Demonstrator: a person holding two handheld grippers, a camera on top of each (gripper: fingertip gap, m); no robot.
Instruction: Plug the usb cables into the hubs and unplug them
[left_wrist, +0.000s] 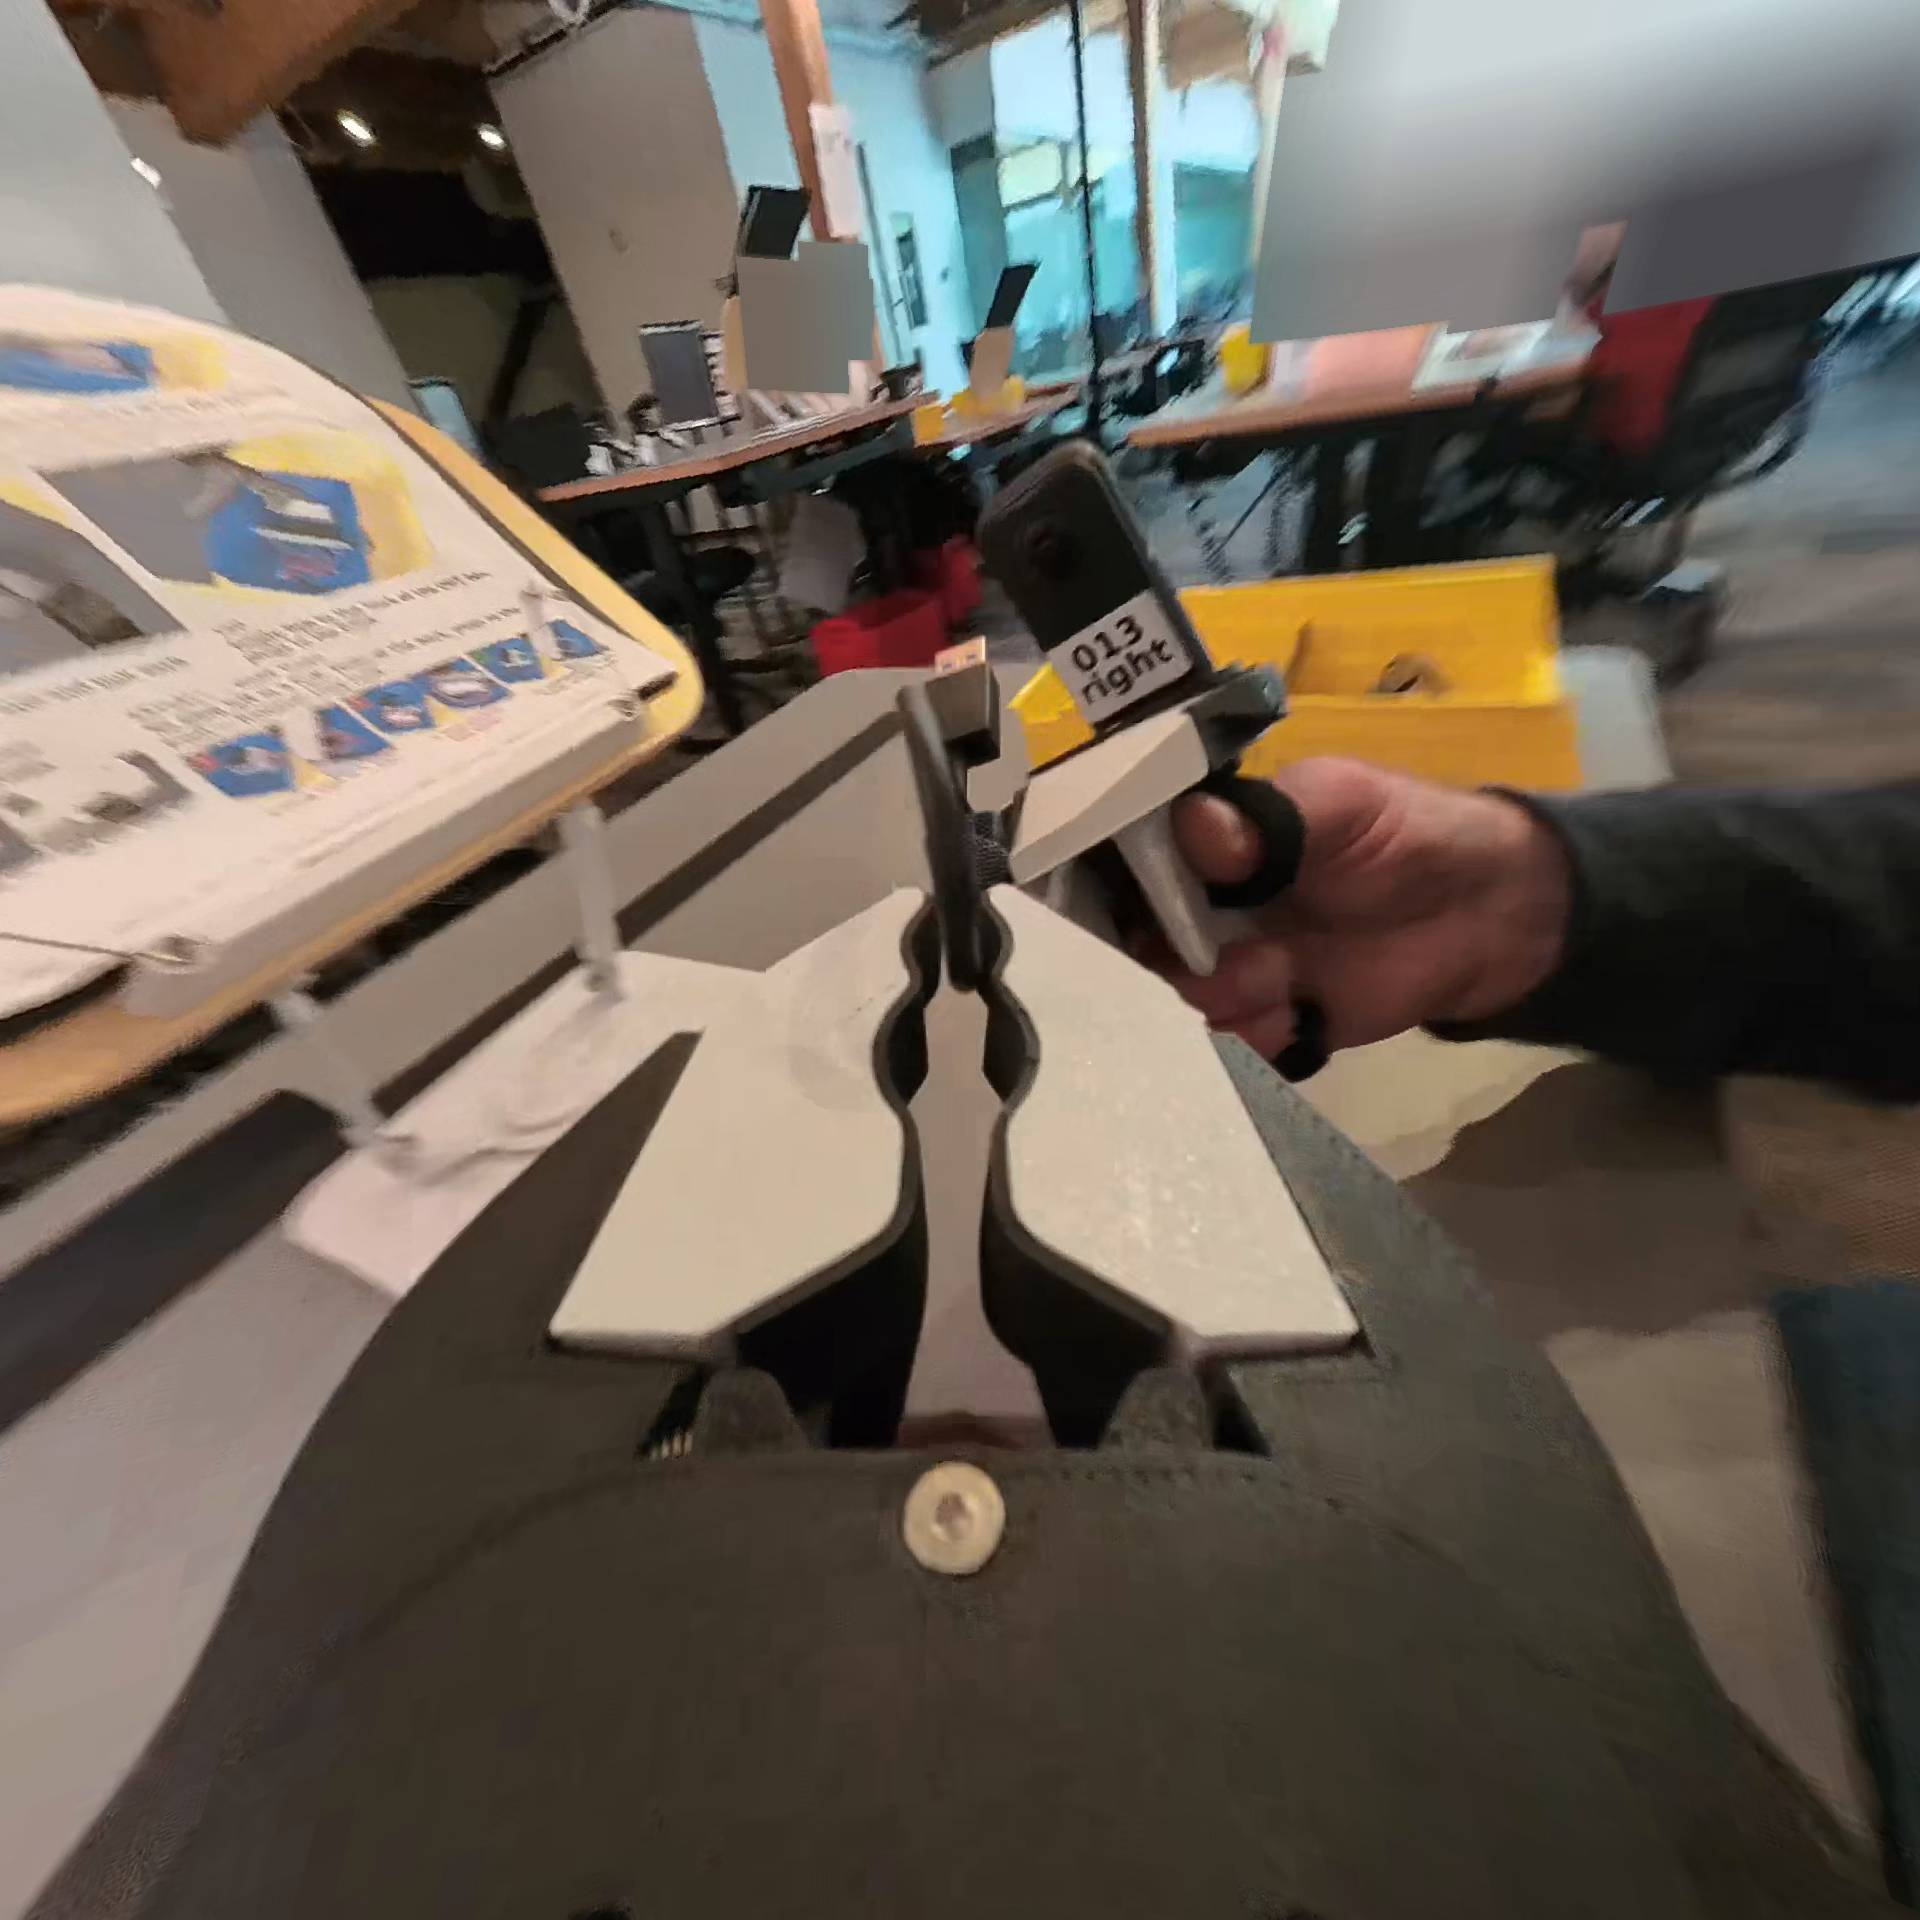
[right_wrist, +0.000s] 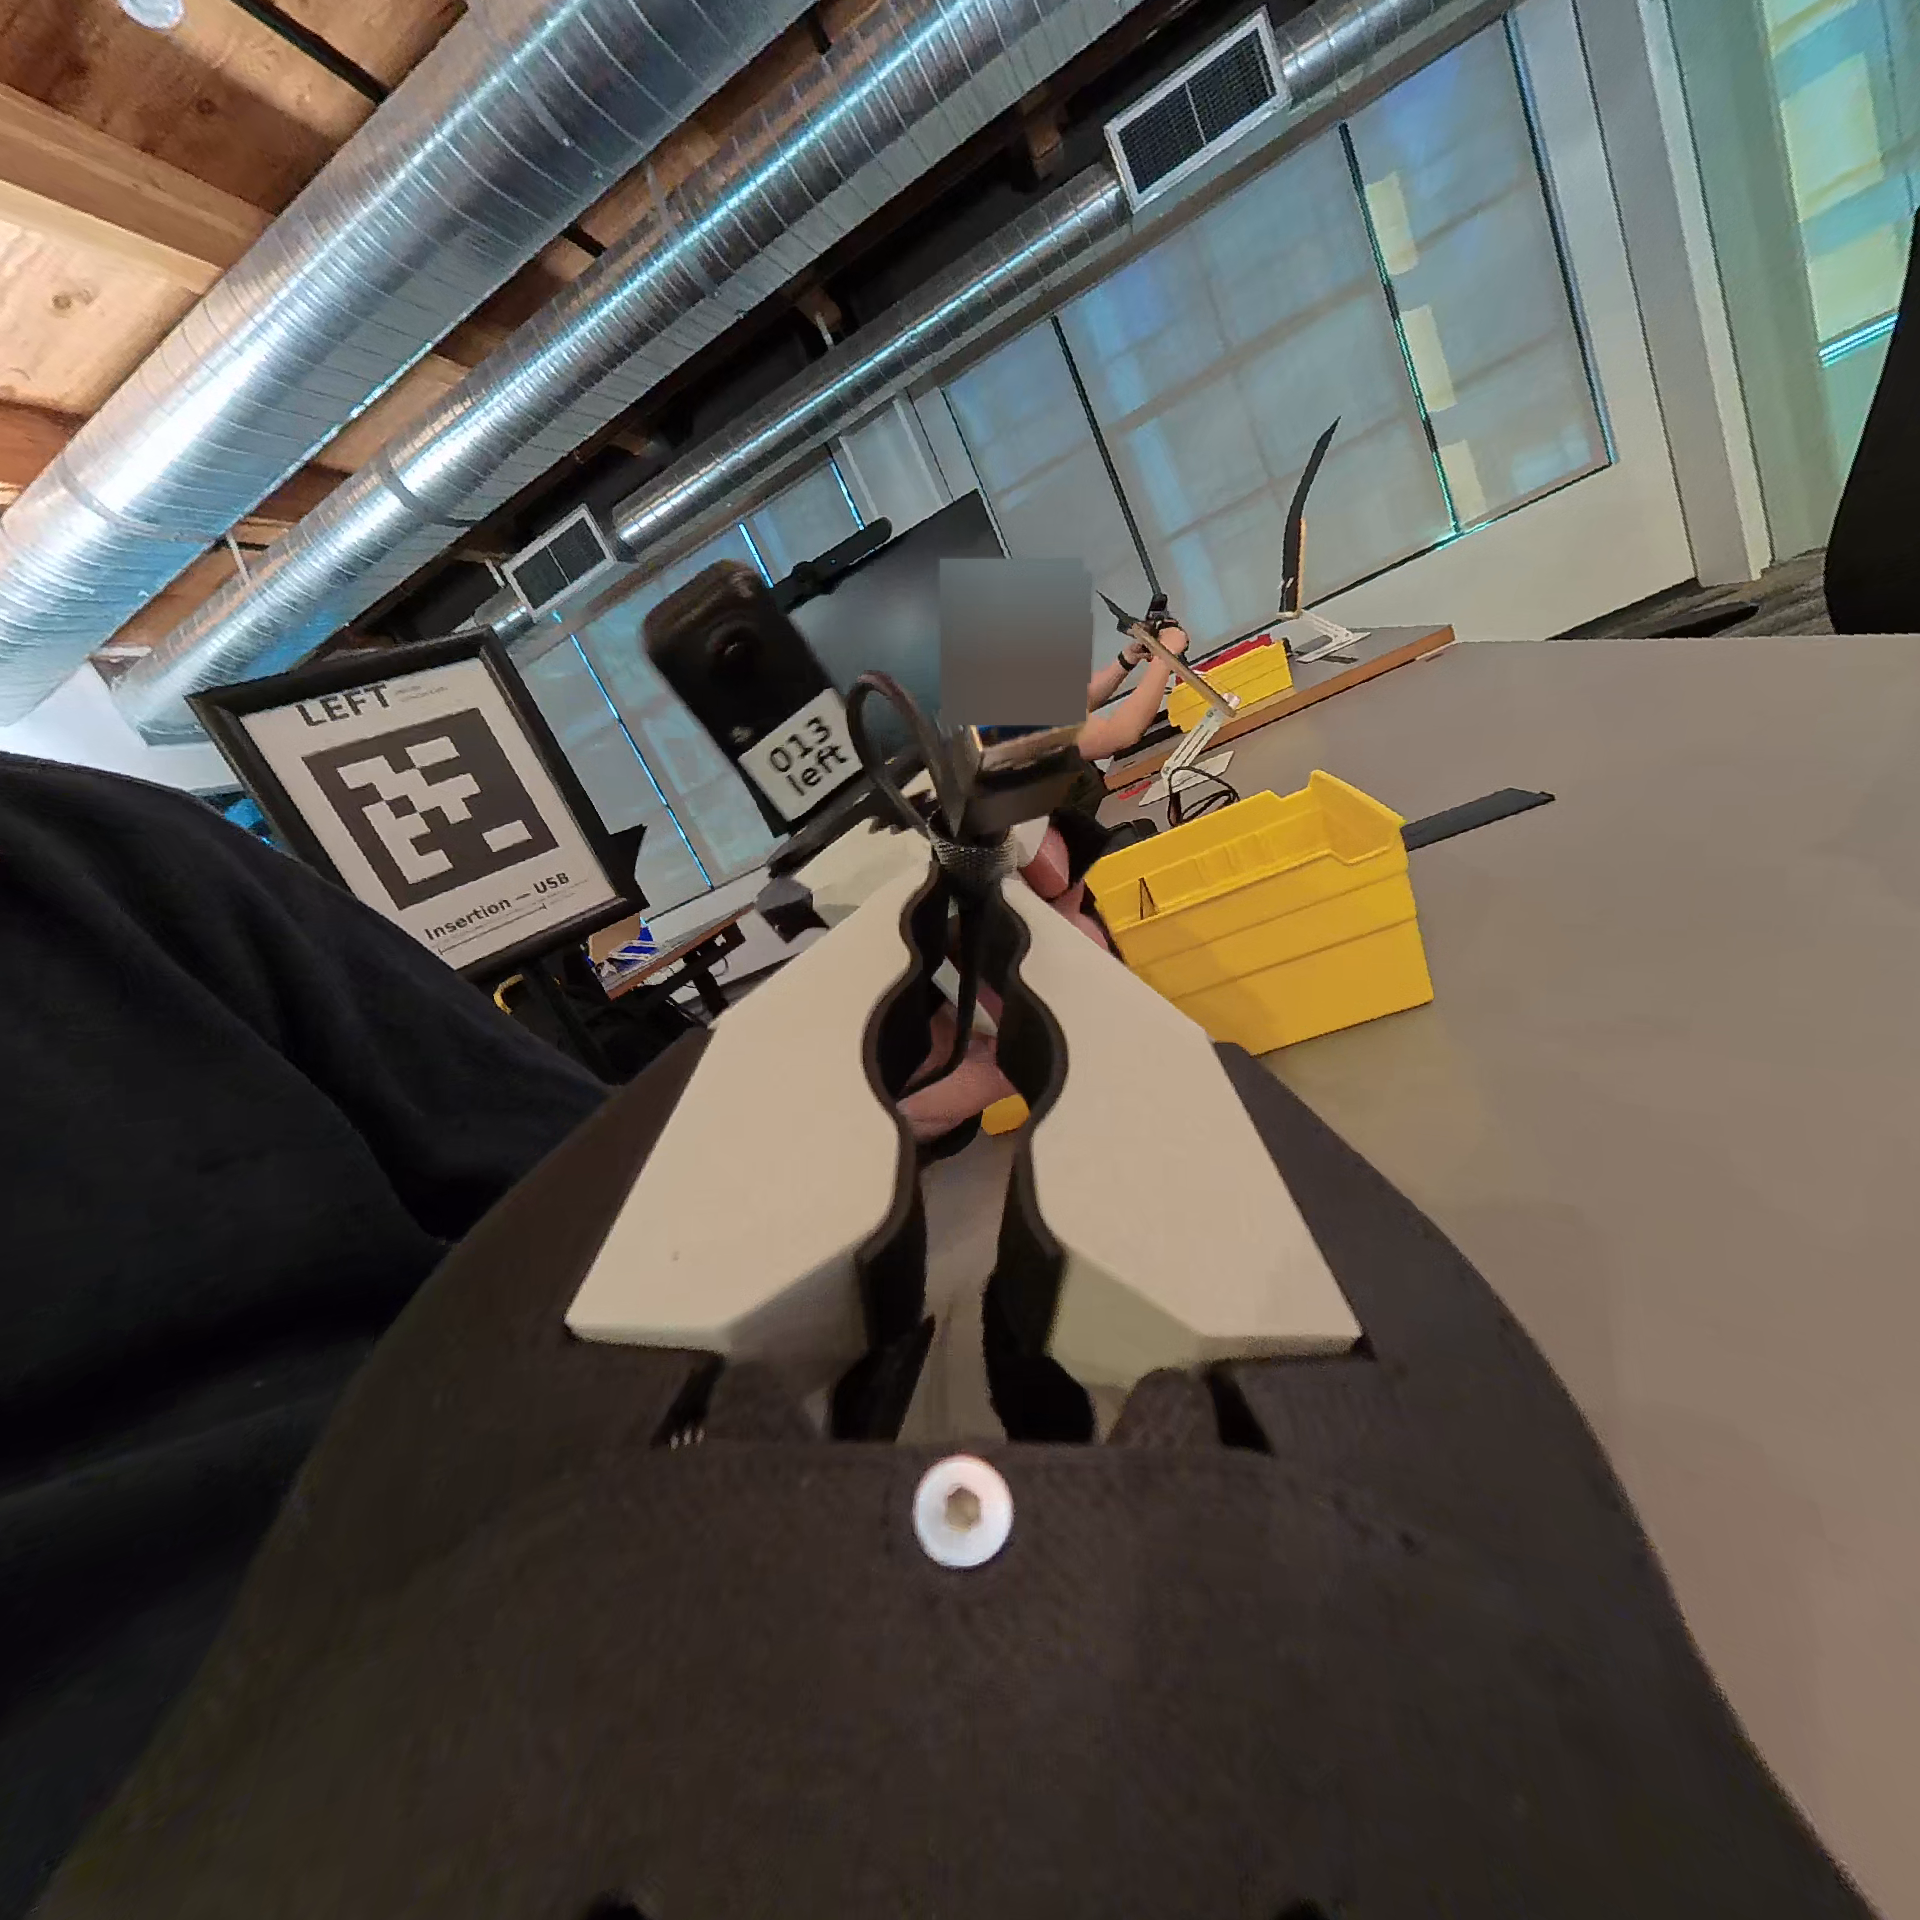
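- Between your left gripper's (left_wrist: 961, 935) white fingers (left_wrist: 790, 1122), in the left wrist view, a bundled black USB cable (left_wrist: 951, 821) is pinched at the tips, so the jaws stand nearly together around it.
- Above that grip, the cable's metal plug (left_wrist: 964, 694) points up and away, held in the air over the grey table (left_wrist: 790, 748).
- To the right, your right hand (left_wrist: 1382, 914) holds the right gripper's handle, its tips reaching in to the same bundle just beside yours.
- At left, a printed white sheet on a tilted tan board (left_wrist: 644, 665) stands on thin legs; a yellow bin (left_wrist: 1382, 675) sits beyond the grippers.
- From the right wrist view, your right gripper (right_wrist: 961, 894) is also closed narrow on the cable (right_wrist: 961, 966), near its strap wrap (right_wrist: 966, 860).
- Past the tips, the plug (right_wrist: 1023, 769) lies tilted sideways, a loop of cable arching beside it.
- Right of the fingers, the yellow bin (right_wrist: 1268, 914) rests on the grey table (right_wrist: 1662, 935); a framed marker sign (right_wrist: 416, 800) stands at left.
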